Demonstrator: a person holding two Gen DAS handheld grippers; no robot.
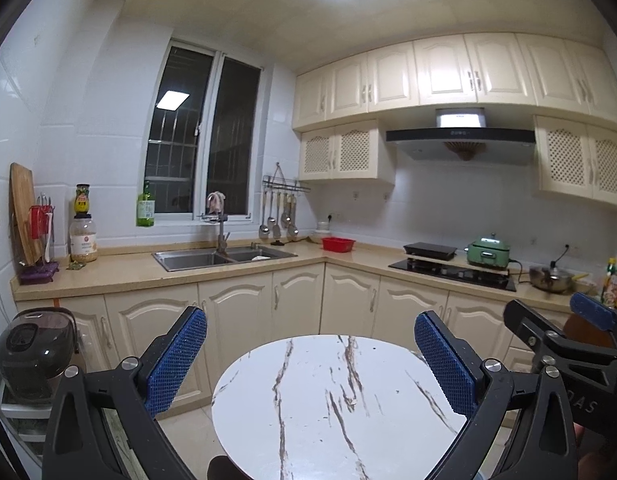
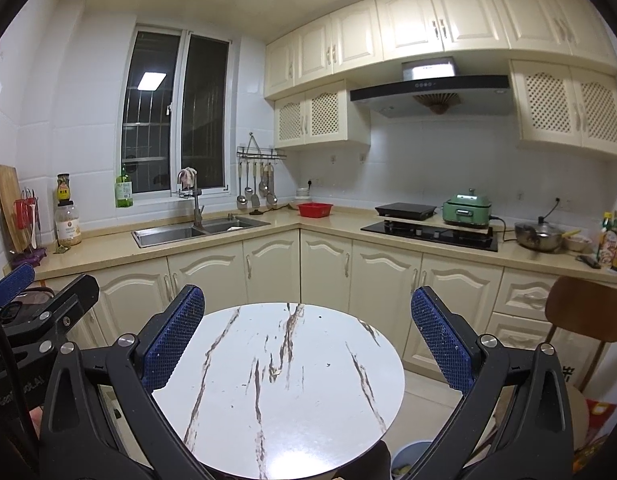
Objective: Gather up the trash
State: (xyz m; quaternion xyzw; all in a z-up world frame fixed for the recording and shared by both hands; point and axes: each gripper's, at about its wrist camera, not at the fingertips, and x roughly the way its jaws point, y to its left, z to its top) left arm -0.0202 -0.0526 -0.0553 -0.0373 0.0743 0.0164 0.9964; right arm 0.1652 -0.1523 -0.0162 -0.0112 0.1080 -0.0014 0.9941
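My left gripper (image 1: 310, 360) is open above a round white marble-look table (image 1: 328, 420), with nothing between its blue pads. My right gripper (image 2: 308, 336) is open too, over the same table (image 2: 276, 392), and holds nothing. Each gripper shows in the other's view: the right gripper (image 1: 556, 316) at the right edge, the left gripper (image 2: 44, 288) at the left edge. The tabletop carries only tiny specks. A small crumpled greenish scrap (image 1: 74, 266) lies on the counter by a jar (image 2: 68, 228). A grey-blue bin (image 2: 408, 460) peeks out under the table's near right side.
An L-shaped counter (image 1: 120, 272) with cream cabinets runs behind the table. It carries a steel sink (image 1: 224, 258), a red basket (image 2: 314, 209), a black hob (image 2: 428, 234), a green cooker (image 2: 466, 210) and a pot (image 2: 538, 236). A brown chair (image 2: 584, 304) stands right, a rice cooker (image 1: 32, 352) left.
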